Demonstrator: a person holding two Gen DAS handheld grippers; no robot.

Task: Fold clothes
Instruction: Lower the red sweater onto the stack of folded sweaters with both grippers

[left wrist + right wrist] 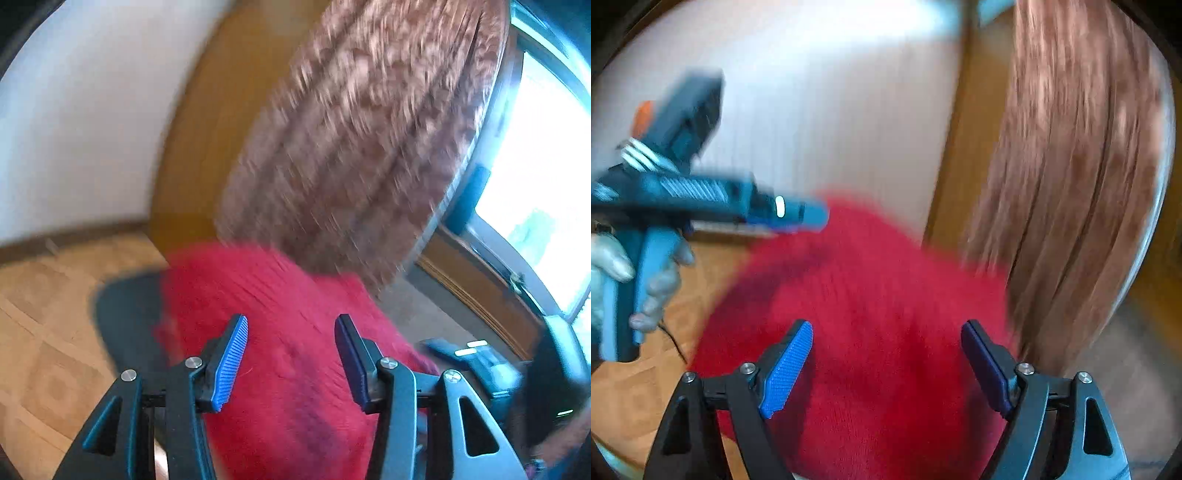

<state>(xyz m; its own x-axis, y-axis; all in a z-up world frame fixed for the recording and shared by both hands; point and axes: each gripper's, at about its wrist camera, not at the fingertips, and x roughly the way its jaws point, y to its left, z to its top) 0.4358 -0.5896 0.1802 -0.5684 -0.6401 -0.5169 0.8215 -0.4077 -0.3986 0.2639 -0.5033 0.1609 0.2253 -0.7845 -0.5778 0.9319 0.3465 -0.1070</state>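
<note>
1 red garment (280,332), 2 grippers apart.

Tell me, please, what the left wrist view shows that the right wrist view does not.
Only the left wrist view shows the bright window and a dark mat under the red garment. Only the right wrist view shows the gloved hand that holds the left tool. Both share the red garment, the brown curtain, the white wall, and an open tool in the foreground: the left tool there, the right tool here.
</note>
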